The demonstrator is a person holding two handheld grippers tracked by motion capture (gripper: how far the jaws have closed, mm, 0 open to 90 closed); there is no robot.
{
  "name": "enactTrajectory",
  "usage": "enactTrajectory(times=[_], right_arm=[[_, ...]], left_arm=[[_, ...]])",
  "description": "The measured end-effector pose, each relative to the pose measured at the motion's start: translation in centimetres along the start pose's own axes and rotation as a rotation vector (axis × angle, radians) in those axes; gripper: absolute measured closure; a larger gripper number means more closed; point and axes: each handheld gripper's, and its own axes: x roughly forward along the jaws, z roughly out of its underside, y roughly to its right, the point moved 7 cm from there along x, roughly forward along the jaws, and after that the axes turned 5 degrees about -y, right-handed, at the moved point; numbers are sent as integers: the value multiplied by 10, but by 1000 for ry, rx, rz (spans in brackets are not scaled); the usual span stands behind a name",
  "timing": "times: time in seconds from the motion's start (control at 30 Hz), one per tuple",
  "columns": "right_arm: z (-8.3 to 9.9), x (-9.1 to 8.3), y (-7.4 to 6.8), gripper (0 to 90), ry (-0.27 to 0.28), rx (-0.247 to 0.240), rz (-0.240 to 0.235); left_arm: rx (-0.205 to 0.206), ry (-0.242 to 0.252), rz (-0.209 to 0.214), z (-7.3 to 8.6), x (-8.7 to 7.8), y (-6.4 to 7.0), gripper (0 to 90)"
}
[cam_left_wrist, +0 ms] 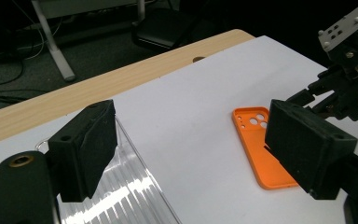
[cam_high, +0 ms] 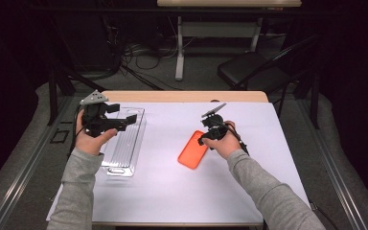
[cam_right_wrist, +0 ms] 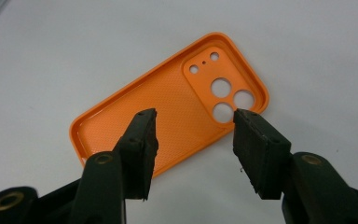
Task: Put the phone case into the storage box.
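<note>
Black jaws of the right gripper (cam_right_wrist: 193,116) hang spread and empty just above the orange phone case (cam_right_wrist: 168,100) lying hollow-side up on the white table (cam_right_wrist: 307,42), seemingly lined up to pinch its long edge, while the left gripper (cam_left_wrist: 191,140) waits wide open and empty over the clear tray (cam_left_wrist: 135,196).

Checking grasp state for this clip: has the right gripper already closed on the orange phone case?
No. In the right gripper view the right gripper has its jaws spread apart above the orange phone case, which lies flat on the table.
</note>
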Motion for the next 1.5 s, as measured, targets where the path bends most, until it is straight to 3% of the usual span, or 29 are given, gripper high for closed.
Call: enactTrajectory(times=[0.03, 0.17, 0.23, 0.5, 0.67, 0.77, 1.03, 1.4, 1.5], right_arm=[[-1, 1, -1, 490, 6, 2, -2], [-5, 5, -1, 489, -39, -52, 8], [-8, 7, 0, 499, -27, -85, 19], [-20, 6, 2, 515, -84, -193, 56], [-26, 3, 6, 520, -113, -286, 59], [-31, 2, 8, 483, -84, -302, 63], [-40, 2, 12, 406, -71, -436, 97], [-48, -1, 17, 471, -85, -526, 144], [-49, -1, 17, 506, -87, -547, 134]], left_arm=[[1, 0, -1, 0, 0, 0, 170], [-2, -4, -5, 1, 0, -1, 170], [-2, -3, -6, 1, -1, -1, 170], [0, 4, -8, 0, -4, -2, 170], [-3, 3, -9, 1, -4, -3, 170], [-4, 3, -9, 1, -4, -3, 170], [-12, 7, -10, 1, -6, -5, 170], [-14, 6, -7, 2, -5, -5, 179], [-15, 7, -8, 2, -5, -6, 179]])
